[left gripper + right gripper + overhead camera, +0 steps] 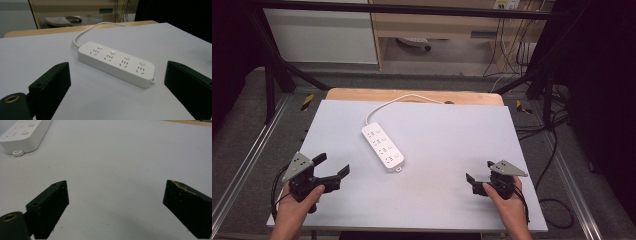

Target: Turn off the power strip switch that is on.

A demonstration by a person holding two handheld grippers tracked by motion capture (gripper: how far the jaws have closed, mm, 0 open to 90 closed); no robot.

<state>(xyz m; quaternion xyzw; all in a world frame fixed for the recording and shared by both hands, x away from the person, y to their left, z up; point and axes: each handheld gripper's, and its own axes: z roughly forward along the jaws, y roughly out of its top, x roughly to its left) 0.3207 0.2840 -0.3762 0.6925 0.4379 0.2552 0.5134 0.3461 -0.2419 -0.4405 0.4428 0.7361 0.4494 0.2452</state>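
A white power strip (383,145) with several sockets lies slantwise on the light grey table top (447,150), its white cord (399,100) running off toward the far edge. My left gripper (332,167) rests near the table's front left, open, nothing between its jaws; the power strip (116,62) lies a short way ahead of it. At the front right my right gripper (479,176) is held by a hand, open and empty, pointing toward the strip's near end (23,135), well apart from it.
A wooden board (414,95) edges the table's far side. Black frame bars (277,55) and loose cables (557,145) surround the table on a grey carpet floor. Bare table surface (120,162) stretches between the two grippers.
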